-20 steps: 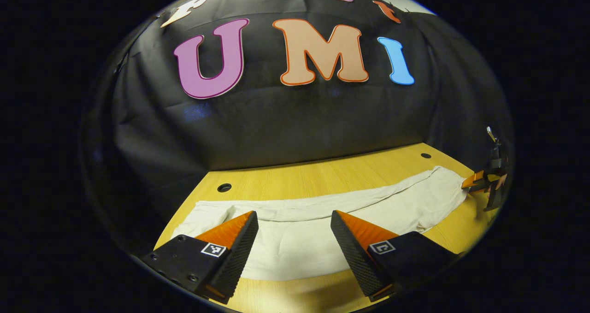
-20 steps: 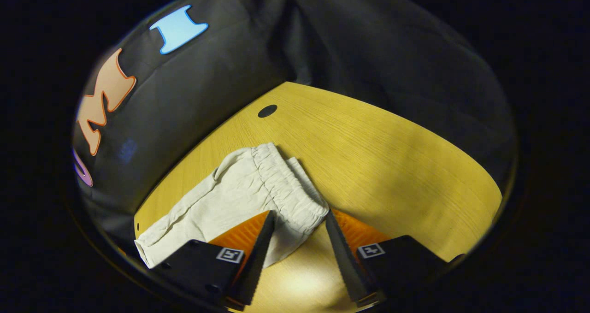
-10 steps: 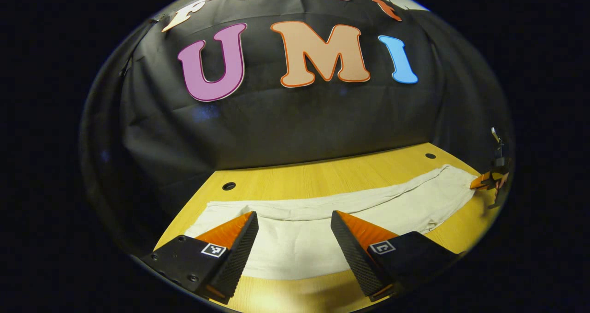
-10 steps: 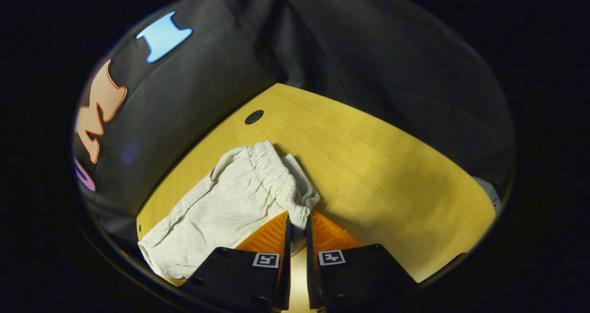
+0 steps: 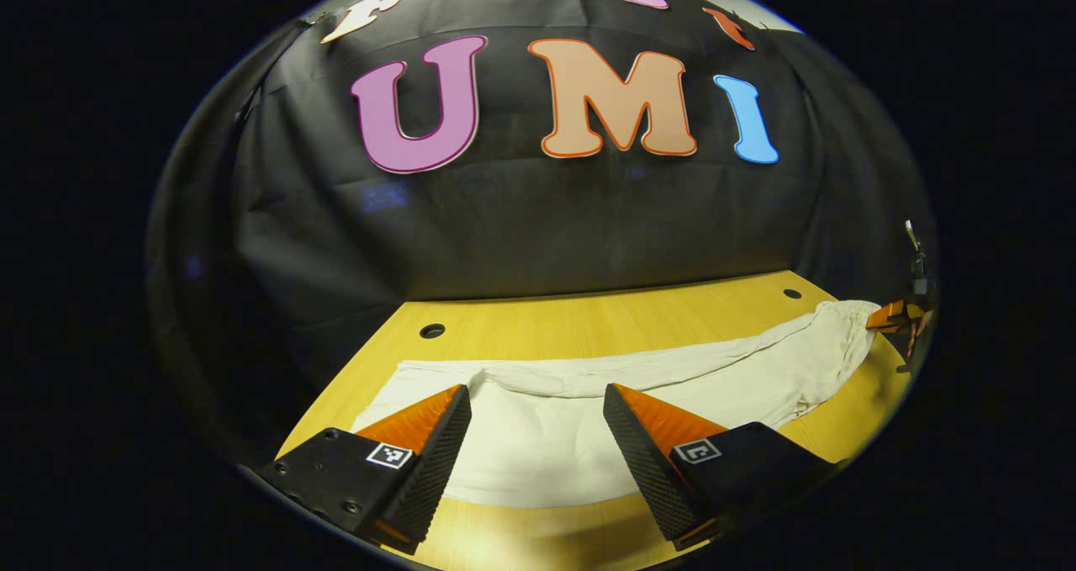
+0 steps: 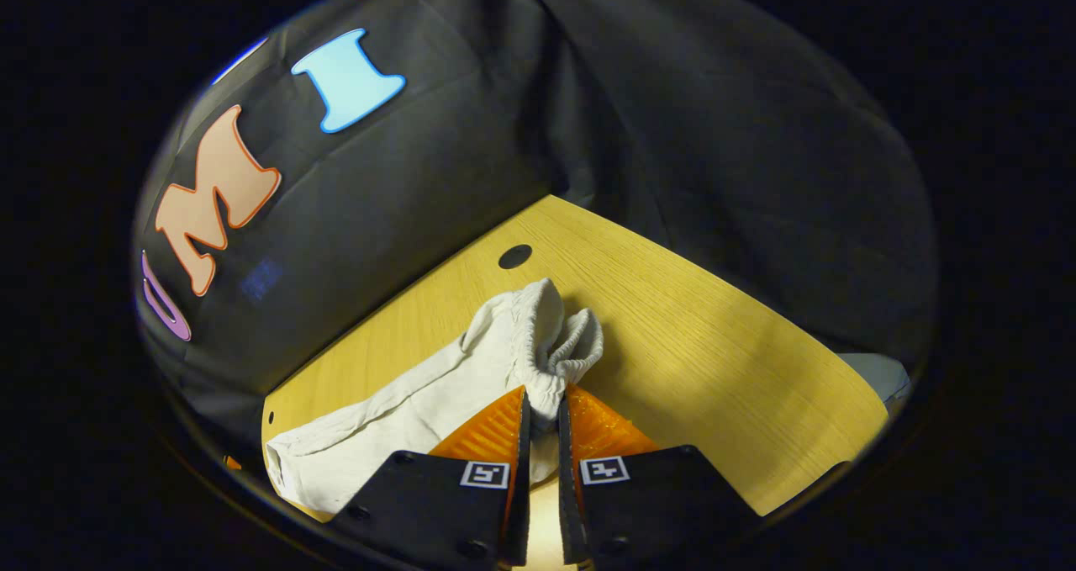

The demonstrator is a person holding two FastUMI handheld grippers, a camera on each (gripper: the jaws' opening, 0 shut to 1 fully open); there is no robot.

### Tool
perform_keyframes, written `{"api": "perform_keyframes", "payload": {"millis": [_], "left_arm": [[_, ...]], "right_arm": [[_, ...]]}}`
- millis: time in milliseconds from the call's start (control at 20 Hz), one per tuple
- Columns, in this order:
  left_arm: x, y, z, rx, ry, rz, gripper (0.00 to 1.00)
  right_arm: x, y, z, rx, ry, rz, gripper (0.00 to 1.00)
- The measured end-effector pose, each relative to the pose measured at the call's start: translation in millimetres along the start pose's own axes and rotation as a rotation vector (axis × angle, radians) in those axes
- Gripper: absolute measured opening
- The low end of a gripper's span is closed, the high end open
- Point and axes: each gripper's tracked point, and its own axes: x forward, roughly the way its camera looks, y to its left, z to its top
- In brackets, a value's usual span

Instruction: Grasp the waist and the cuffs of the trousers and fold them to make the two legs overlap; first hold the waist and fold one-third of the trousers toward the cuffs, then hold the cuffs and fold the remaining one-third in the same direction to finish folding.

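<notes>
Cream-white trousers (image 5: 605, 390) lie stretched across the wooden table (image 5: 588, 323). In the left gripper view my left gripper (image 5: 536, 403) hangs open over the cuff end, nothing between its fingers. The right gripper (image 5: 887, 317) shows far off at the right edge, holding the waist end slightly raised. In the right gripper view my right gripper (image 6: 540, 399) is shut on the elastic waistband (image 6: 546, 340), which bunches up above the fingertips. The rest of the trousers (image 6: 395, 420) trail off to the lower left.
The table has round cable holes (image 5: 432, 330) at the back left, (image 5: 792, 293) at the back right, and one (image 6: 514, 256) just beyond the waistband. Black cloth walls close in behind the table. Bare wood (image 6: 714, 369) lies right of the waist.
My right gripper closed on the waistband and has lifted it, so the waist now bunches and rises off the table. The left gripper stayed open and drifted slightly along the trousers.
</notes>
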Motion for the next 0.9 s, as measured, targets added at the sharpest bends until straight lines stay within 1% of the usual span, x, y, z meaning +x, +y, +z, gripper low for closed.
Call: {"api": "perform_keyframes", "payload": {"millis": [150, 350, 500, 900], "left_arm": [[-4, 26, -6, -0.003, 0.008, 0.017, 0.97], [-11, 54, -13, -0.044, 0.005, 0.037, 0.96], [-15, 73, -22, -0.069, 0.014, 0.05, 0.97], [-30, 122, -39, -0.103, 0.023, 0.091, 0.97]], "right_arm": [[-12, 23, 7, -0.051, -0.035, 0.04, 0.17], [-29, 59, 7, -0.112, -0.063, 0.119, 0.17], [-38, 96, 2, -0.155, -0.071, 0.181, 0.17], [-62, 199, -18, -0.218, -0.082, 0.288, 0.17]]}}
